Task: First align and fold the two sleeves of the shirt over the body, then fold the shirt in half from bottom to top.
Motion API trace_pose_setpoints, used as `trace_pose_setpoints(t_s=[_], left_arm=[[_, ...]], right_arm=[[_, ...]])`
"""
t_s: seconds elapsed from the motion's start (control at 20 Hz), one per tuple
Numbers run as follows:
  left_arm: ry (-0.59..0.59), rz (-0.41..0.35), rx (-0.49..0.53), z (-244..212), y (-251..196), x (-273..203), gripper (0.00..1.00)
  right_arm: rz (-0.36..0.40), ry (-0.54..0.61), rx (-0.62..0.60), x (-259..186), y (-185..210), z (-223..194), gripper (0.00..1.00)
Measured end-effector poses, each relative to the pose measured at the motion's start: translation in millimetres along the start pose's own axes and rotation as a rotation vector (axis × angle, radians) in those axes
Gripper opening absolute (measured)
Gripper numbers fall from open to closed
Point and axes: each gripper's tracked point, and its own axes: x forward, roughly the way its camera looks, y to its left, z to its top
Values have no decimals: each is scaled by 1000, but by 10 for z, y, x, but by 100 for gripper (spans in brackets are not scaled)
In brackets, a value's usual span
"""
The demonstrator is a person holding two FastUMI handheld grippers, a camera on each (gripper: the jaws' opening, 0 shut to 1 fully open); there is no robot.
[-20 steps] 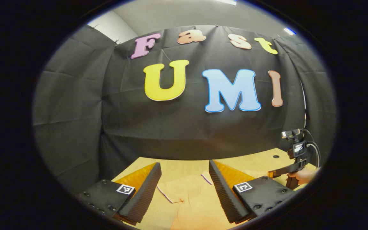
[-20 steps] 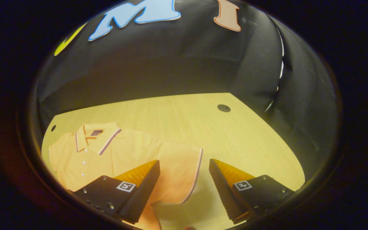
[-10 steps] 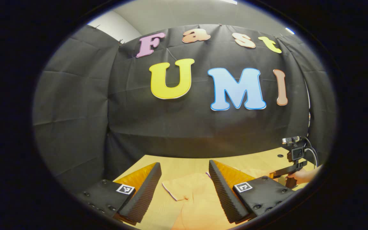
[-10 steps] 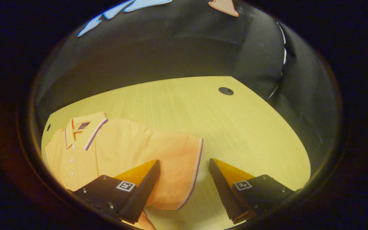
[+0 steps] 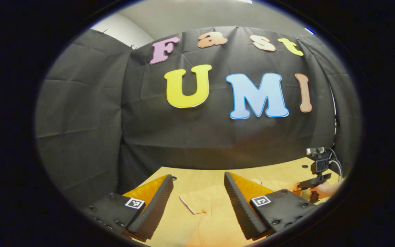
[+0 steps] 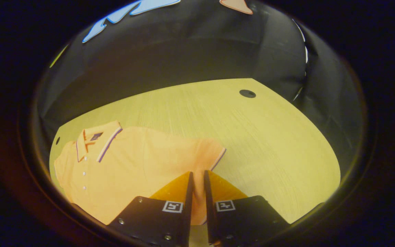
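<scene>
An orange polo shirt (image 6: 139,164) lies flat on the wooden table (image 6: 269,144), collar (image 6: 96,144) to the left and buttons facing up. My right gripper (image 6: 198,173) is shut on the shirt's right sleeve (image 6: 214,156), just behind its striped cuff; fabric shows in the thin slit between the fingers. My left gripper (image 5: 198,175) hangs open above the other sleeve (image 5: 201,202), with wide space between its fingers and nothing held. The right gripper (image 5: 300,187) shows far right in the left gripper view, held low over the shirt by a hand (image 5: 324,189).
Black cloth walls close the table's far and side edges. Small round holes sit in the tabletop (image 6: 247,93) (image 5: 174,178). Bare wood stretches to the right of the shirt in the right gripper view.
My right gripper has gone from wide open to shut on the sleeve, and the cuff has pulled up and inward. The left gripper stayed open and drifted slightly over its sleeve.
</scene>
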Motion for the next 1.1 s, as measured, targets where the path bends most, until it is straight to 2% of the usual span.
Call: trace_pose_setpoints(t_s=[0.05, 0.25, 0.45, 0.8, 1.1], left_arm=[[1, 7, -2, -6, 28, -22, 98], [7, 37, -16, -10, 139, -118, 98], [1, 56, -23, -44, 255, -182, 98], [1, 44, -47, -84, 249, -82, 98], [11, 30, -63, -185, 361, -31, 98]], right_arm=[[2, 2, 4, 45, 14, -26, 5], [3, -5, -35, -16, 25, -4, 4], [12, -67, -92, -166, 100, 131, 4], [90, -184, -161, -578, 506, 443, 4], [126, -200, -260, -724, 917, 367, 4]])
